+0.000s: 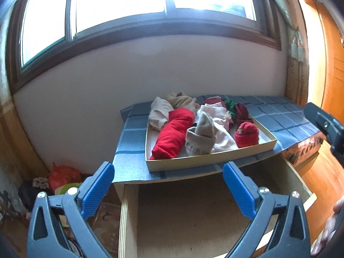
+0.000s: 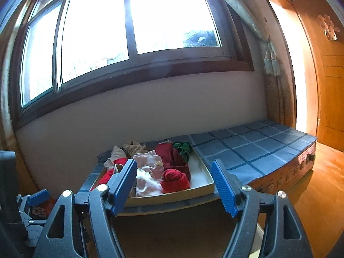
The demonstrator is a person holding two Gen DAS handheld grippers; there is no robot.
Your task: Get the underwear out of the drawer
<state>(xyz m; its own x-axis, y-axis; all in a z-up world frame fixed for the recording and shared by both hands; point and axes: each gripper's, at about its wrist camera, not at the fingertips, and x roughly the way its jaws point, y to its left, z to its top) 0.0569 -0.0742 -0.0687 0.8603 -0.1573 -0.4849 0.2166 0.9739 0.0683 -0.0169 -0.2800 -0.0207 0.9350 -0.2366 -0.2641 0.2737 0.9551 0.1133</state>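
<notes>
Both jaws open and empty: left gripper (image 1: 168, 186) and right gripper (image 2: 174, 186) hover over the bare open drawer (image 1: 193, 215), underwear (image 1: 202, 124) piled in the tray (image 1: 193, 164) at 12 o'clock on the cabinet top, so I'd back out level without clipping that tray.

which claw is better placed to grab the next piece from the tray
Probably the left claw: open, it faces the tray head-on, with the red roll and grey piece nearest. The right claw, also open, sits off to the tray's right end.
</notes>
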